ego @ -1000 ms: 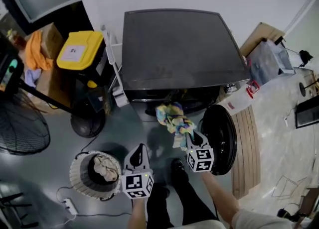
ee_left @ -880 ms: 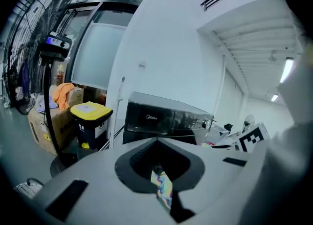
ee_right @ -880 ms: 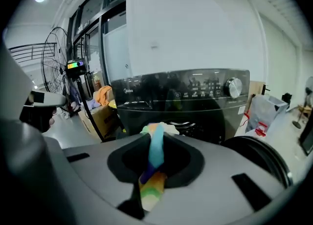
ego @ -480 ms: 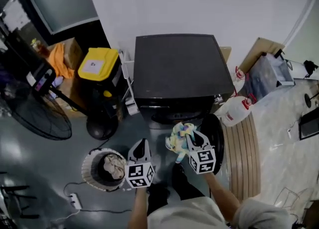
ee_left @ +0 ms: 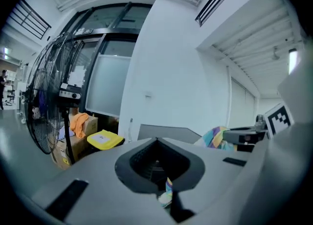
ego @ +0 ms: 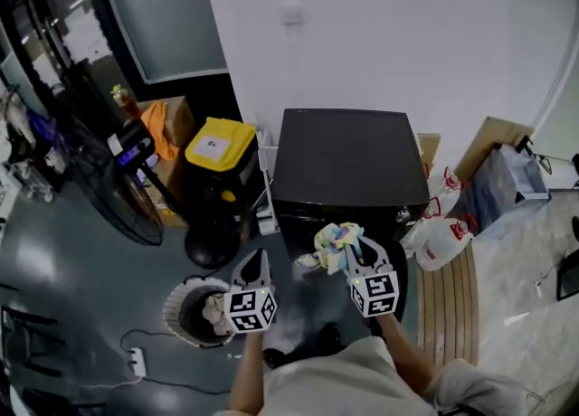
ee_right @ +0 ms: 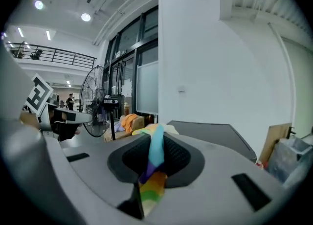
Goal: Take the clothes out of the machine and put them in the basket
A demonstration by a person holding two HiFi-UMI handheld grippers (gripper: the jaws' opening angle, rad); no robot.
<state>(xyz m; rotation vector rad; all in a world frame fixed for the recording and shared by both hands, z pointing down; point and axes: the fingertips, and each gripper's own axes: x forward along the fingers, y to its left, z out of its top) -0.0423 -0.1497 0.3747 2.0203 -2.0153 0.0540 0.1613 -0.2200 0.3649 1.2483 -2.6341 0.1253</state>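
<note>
The black washing machine (ego: 348,161) stands against the white wall. My right gripper (ego: 355,244) is shut on a multicoloured cloth (ego: 333,242), which hangs in the air in front of the machine; in the right gripper view the cloth (ee_right: 156,156) runs up between the jaws of the right gripper (ee_right: 155,136). To the left, my left gripper (ego: 254,266) hovers over the near rim of the round basket (ego: 181,301), which holds a pale garment (ego: 213,313). The left gripper (ee_left: 157,142) has its jaws together, with only a tiny coloured scrap at their seam.
A bin with a yellow lid (ego: 215,145), a standing fan (ego: 113,190) and cardboard boxes (ego: 172,120) lie left of the machine. White jugs (ego: 445,244) and a slatted wooden board (ego: 445,310) are on the right. A power strip (ego: 137,363) lies on the floor.
Both grippers have risen. The cloth has come away from the machine's opening and now hangs free from the right gripper. The head view sits higher and shows more of the room.
</note>
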